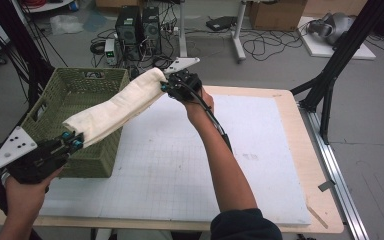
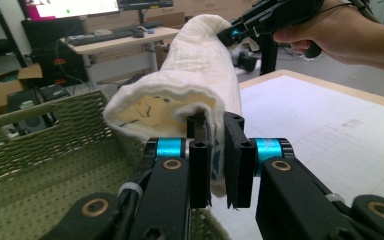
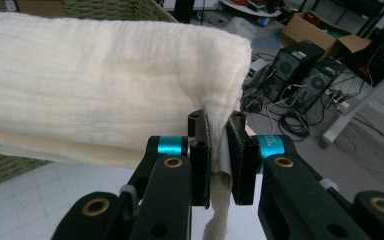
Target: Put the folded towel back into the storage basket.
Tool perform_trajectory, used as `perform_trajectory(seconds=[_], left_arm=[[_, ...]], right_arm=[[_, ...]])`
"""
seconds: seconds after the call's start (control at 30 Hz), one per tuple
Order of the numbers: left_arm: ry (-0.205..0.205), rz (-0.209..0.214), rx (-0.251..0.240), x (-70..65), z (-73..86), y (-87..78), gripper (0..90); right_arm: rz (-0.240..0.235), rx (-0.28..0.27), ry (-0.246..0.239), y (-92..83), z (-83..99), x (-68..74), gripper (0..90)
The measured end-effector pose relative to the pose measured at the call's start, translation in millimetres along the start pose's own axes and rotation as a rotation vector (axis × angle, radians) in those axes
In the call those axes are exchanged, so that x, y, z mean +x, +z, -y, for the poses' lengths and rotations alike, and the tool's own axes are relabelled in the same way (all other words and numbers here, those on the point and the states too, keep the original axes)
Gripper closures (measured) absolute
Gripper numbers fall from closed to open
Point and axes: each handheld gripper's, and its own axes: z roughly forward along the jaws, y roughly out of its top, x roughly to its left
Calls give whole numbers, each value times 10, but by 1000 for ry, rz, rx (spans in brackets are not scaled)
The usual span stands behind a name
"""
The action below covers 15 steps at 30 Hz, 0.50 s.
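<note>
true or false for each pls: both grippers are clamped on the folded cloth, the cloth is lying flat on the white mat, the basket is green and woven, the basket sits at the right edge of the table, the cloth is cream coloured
1. Both the left gripper and the right gripper are clamped on the folded cloth. True.
2. The cloth lies flat on the white mat. False: it is held in the air, stretched between the two grippers.
3. The basket is green and woven. True.
4. The basket sits at the right edge of the table. False: it sits at the left side.
5. The cloth is cream coloured. True.
</note>
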Motion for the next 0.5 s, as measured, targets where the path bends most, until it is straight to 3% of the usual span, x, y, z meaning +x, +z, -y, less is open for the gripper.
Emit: perform_trajectory(seconds=[0.5], left_arm=[[-27, -108, -3, 340, 84, -307, 824]], right_arm=[[-65, 0, -49, 540, -393, 251, 822]])
